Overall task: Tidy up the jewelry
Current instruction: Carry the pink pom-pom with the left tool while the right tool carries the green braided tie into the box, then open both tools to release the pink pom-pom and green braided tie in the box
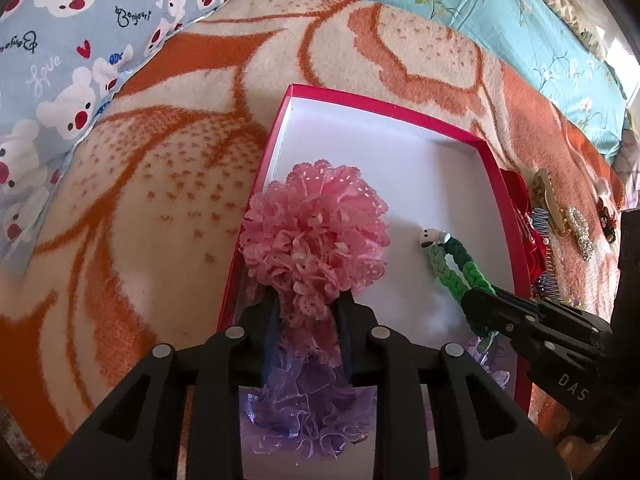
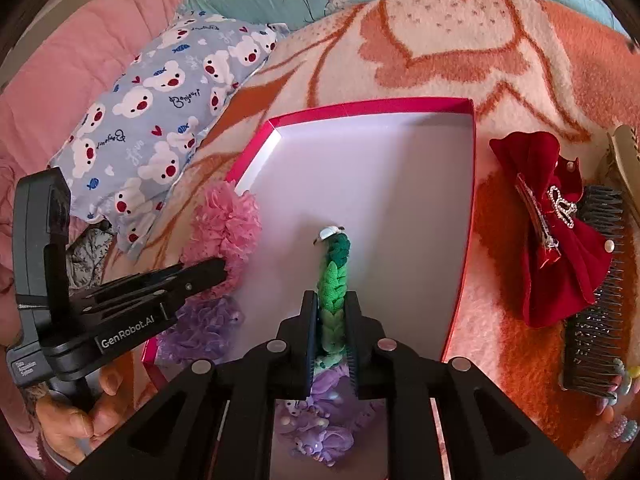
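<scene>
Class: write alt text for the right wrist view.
The right gripper pinches a green braided hair tie over a red-rimmed white box on a blanket. The left gripper holds a pink frilly scrunchie at the box's left edge.

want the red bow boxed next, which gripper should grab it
Right, once it lets go of the green braided tie. The red bow lies outside the box on the right gripper's side.

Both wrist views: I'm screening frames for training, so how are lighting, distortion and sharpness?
Left wrist: strong fisheye bending of the red box, dark corners, pink scrunchie sharp. Right wrist: even daylight, white box floor slightly washed out, green braided tie clear, no motion blur.
</scene>
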Available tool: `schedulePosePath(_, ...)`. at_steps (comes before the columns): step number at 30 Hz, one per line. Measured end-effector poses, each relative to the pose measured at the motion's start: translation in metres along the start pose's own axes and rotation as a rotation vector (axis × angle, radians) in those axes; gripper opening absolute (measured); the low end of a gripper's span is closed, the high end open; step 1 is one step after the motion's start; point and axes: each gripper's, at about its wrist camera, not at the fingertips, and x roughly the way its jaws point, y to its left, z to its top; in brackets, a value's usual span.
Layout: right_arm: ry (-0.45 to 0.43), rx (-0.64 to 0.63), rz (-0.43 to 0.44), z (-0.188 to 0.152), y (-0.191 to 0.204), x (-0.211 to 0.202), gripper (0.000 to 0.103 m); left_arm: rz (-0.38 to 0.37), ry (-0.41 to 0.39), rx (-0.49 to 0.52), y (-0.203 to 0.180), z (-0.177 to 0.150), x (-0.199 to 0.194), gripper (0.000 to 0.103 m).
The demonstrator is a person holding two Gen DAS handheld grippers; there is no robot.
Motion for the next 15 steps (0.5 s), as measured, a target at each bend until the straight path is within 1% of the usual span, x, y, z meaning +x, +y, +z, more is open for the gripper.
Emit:
schedulePosePath(1,0.001,-0.002,-0.001,0.0,0.0,0.0,0.016,0.0,0.004,-0.001,0.0,0.0,0.0,0.029)
schedulePosePath(2,0.0,-0.002,-0.002,-0.001,0.0,-0.001,0.016,-0.007,0.009,-0.005,0.0,0.0,0.0,0.032)
schedulePosePath(4,-0.003,0.002,0.003,-0.001,-0.001,-0.003,0.024,-0.006,0.006,-0.004,-0.001,-0.001,-0.002,0.037)
schedulePosePath(5,-0.007,0.001,0.001,-0.001,-0.001,-0.005,0.027,-0.001,0.004,-0.001,-0.002,-0.001,-0.002,0.039)
schedulePosePath(6,-0.011,0.0,-0.002,-0.001,-0.001,-0.006,0.033,0.002,0.002,0.001,-0.003,-0.001,-0.003,0.04)
schedulePosePath(7,-0.02,-0.002,-0.004,-0.001,-0.001,-0.009,0.034,0.006,0.001,0.005,-0.003,-0.001,-0.004,0.041)
schedulePosePath(11,-0.045,-0.002,-0.006,-0.002,-0.002,-0.019,0.034,0.013,0.0,0.008,-0.005,-0.002,-0.006,0.044)
schedulePosePath(12,-0.048,-0.001,-0.006,-0.002,-0.002,-0.021,0.034,0.012,-0.002,0.007,-0.004,-0.002,-0.008,0.047)
schedulePosePath(15,-0.063,0.008,-0.001,-0.004,-0.004,-0.03,0.034,0.019,-0.011,0.005,-0.004,-0.003,-0.013,0.066)
